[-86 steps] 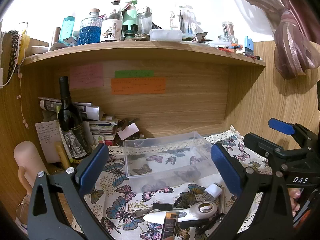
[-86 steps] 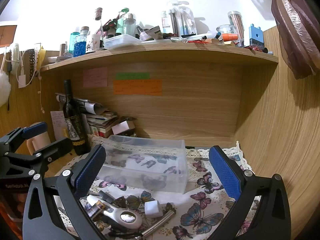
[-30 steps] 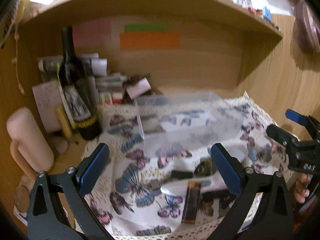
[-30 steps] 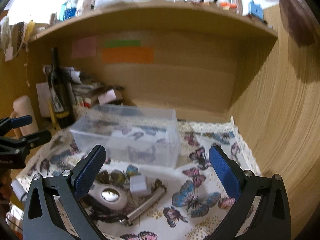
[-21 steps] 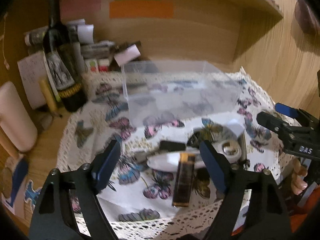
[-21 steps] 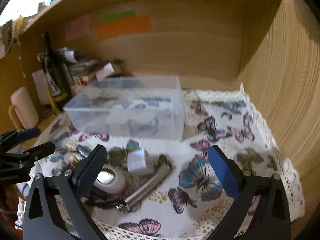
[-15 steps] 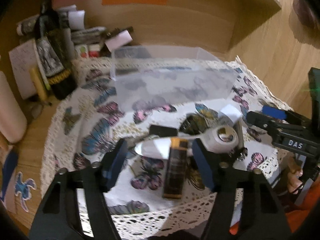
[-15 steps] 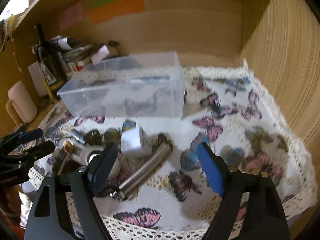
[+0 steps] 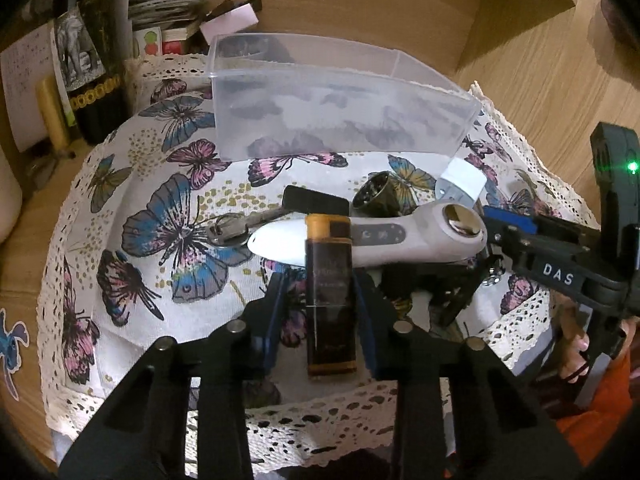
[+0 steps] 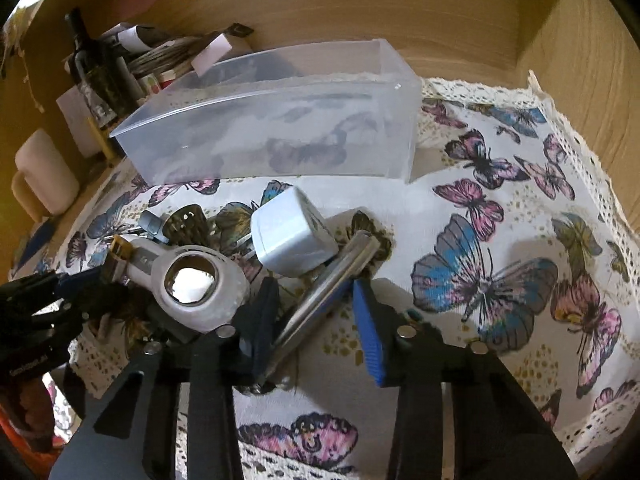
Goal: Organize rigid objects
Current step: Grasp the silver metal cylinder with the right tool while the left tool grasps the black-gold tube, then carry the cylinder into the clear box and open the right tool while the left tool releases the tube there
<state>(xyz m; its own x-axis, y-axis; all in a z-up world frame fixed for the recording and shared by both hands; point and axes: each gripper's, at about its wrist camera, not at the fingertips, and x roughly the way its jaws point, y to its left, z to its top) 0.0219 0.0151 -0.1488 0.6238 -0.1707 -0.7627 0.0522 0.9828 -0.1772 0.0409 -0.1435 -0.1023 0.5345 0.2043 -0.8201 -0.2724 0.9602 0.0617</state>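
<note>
A clear plastic bin (image 9: 336,116) stands at the back of the butterfly cloth; it also shows in the right wrist view (image 10: 276,124). In front lies a pile: a white handheld device (image 9: 376,236), a dark brown tube with amber ends (image 9: 330,296), a black key fob (image 9: 316,202), a white cube charger (image 10: 292,236) and a silver metal tube (image 10: 328,288). My left gripper (image 9: 320,308) has its pads closed against the brown tube. My right gripper (image 10: 316,308) straddles the silver tube, with a gap still on the right side.
A dark wine bottle (image 9: 90,52), papers and small boxes stand behind the bin on the left. A pale pink cup (image 10: 44,176) sits at the far left. Wooden walls close the back and right. The cloth's lace edge (image 9: 280,432) runs along the front.
Both grippers dropped down and forward onto the pile. The left jaws narrowed from wide open until they closed on the brown tube. The right jaws narrowed around the silver tube.
</note>
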